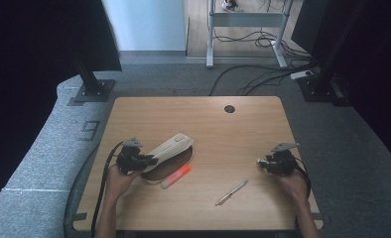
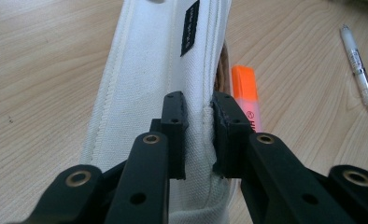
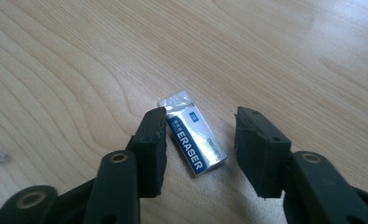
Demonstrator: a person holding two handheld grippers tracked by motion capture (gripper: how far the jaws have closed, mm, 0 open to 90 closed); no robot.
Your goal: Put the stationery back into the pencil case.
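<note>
Looks like packing stationery into the pencil case (image 1: 169, 148); early stage, by my read nothing is packed yet.

Left gripper (image 2: 198, 135): jaws nearly shut, pinching a fold of the case's white canvas at its near-left end, holding the top flap up. Case sits left of centre on the table (image 1: 208, 119), brown inside showing under the lifted flap in the high view. Can't tell what's in it; the interior is in shadow and no item is visible there.

Right gripper (image 3: 201, 144): jaws partly open, straddling the eraser (image 3: 192, 133), which lies flat on the wood at the right side of the table. Left pad is at the eraser's edge or just touching, right pad clearly apart from it. Not gripped yet, not lifted.

Still loose on the table:
- orange highlighter (image 1: 176, 176), just beside the case on its near-right side
- pen (image 1: 231, 192), near centre, between the case and the right gripper
- the eraser, well apart from the case

Left to do, as I judge it: close on the eraser, carry it left to the case opening, drop it in, then the highlighter and the pen.
</note>
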